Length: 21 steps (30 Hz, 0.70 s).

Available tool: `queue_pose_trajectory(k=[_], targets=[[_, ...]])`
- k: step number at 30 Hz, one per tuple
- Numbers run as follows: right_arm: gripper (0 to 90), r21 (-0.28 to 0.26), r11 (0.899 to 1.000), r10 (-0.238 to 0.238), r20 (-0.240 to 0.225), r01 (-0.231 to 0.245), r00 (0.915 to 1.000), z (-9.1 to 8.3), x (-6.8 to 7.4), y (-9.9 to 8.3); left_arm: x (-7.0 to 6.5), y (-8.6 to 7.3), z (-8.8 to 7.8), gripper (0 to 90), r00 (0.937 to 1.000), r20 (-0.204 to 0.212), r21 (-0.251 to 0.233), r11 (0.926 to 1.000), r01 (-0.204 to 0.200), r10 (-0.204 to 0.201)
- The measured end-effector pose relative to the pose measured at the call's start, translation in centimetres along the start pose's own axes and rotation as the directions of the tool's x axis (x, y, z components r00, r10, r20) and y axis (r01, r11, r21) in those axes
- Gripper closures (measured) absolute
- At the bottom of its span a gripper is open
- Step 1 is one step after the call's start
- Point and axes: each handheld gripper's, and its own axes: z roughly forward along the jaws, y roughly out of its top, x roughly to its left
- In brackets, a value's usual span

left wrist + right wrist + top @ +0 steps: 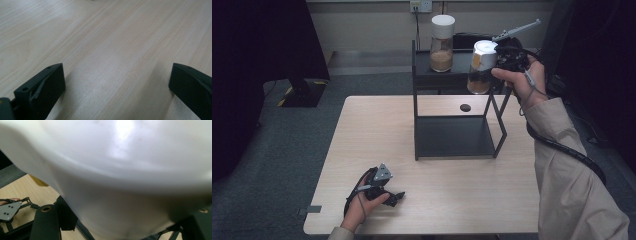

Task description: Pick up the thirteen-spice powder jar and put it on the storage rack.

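Observation:
A glass jar point(478, 75) with a white lid and brown contents hangs tilted over the right end of the black shelf rack's top level point(424, 75). My right gripper point(496, 56) is shut on its lid. In the right gripper view the white lid point(120, 170) is very close, between the two black jaws of my right gripper point(125, 221). A second jar point(442, 42) of the same kind stands upright on the top level, to the left. My left gripper point(395, 197) rests on the table near the front left edge. Its jaws stand wide apart over bare wood, so my left gripper point(117, 75) is open.
The rack's lower level point(454, 137) is a bare dark plate on the light wooden table point(452, 200). A small black round thing point(465, 107) lies on the table behind the rack. A dark monitor stand point(302, 92) stands on the floor at the far left.

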Motion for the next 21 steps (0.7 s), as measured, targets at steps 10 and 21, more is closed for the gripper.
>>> queue_pose_trajectory(k=[10,21], targets=[[30.3,0.011,1.000,0.012,-0.024,-0.012,0.9996,-0.1,-0.4,1.7,0.0,0.0,0.0,0.0,1.0000,0.001,0.000,1.0000,0.000,0.000],[30.3,-0.005,1.000,0.010,0.009,-0.010,0.9999,-0.5,-0.5,3.2,0.1,0.0,0.0,0.0,1.0000,0.003,-0.001,1.0000,-0.002,0.002]])
